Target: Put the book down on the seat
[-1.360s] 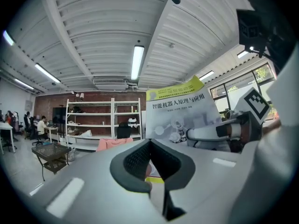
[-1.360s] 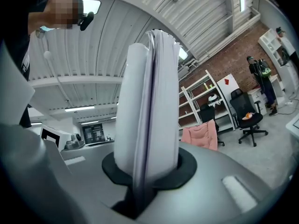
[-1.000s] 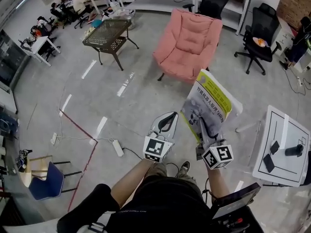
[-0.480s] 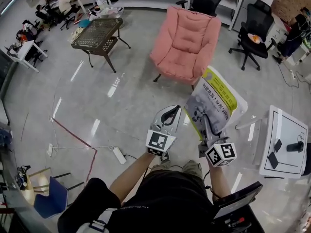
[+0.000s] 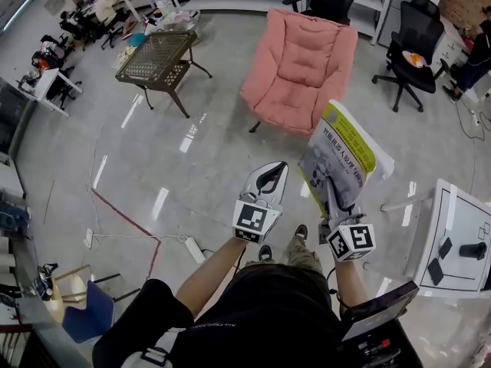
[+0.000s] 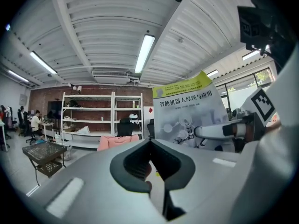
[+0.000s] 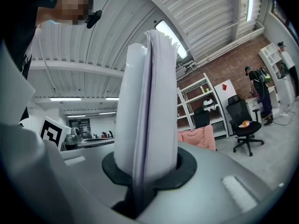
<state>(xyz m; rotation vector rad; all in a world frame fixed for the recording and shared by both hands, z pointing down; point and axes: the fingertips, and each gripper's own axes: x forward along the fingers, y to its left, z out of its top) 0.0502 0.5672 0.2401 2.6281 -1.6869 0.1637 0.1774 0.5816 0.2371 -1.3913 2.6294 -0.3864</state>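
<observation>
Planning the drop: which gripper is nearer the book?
Right. The right gripper clamps the book at its lower edge; the left gripper, shut, sits apart to its left.

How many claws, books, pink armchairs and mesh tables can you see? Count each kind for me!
claws: 2, the left claw and the right claw
book: 1, held in the right claw
pink armchair: 1
mesh table: 1
Total: 5

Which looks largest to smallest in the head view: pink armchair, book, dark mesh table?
1. pink armchair
2. book, inflated by nearness to the camera
3. dark mesh table, nearly the same apparent size as the book
</observation>
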